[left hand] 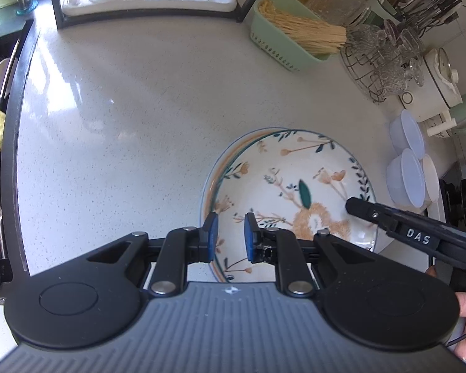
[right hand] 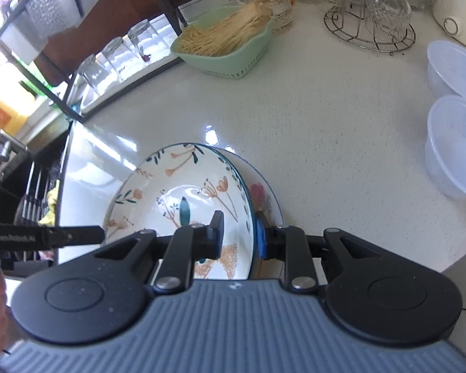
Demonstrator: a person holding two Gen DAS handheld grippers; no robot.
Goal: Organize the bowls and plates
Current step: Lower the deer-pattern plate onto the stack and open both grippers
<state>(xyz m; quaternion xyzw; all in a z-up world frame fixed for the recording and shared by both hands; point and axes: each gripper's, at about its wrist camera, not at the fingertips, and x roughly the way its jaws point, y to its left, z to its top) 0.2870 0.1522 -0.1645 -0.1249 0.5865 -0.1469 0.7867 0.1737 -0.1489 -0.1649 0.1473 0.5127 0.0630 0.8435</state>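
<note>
The counter (left hand: 139,118) carried a floral plate (left hand: 292,168) stacked on a second plate (left hand: 208,186), whose rim showed past the top plate's left edge in the left wrist view. In the right wrist view the top plate (right hand: 177,186) sat tilted, with the lower plate (right hand: 271,199) showing on its right.

The right gripper (right hand: 239,233) pinched the top plate's near right rim, one finger inside the plate and the blue pad (right hand: 261,239) outside. In the left wrist view it (left hand: 357,206) reached in from the right over that rim.

The left gripper (left hand: 230,233) hovered at the plates' near left edge, jaws spread, gripping nothing; whether its pads (left hand: 212,230) touched a rim could not be told.

Two plastic bowls (right hand: 453,143) stood well apart on the right. A green basket (right hand: 230,49) sat far off.
</note>
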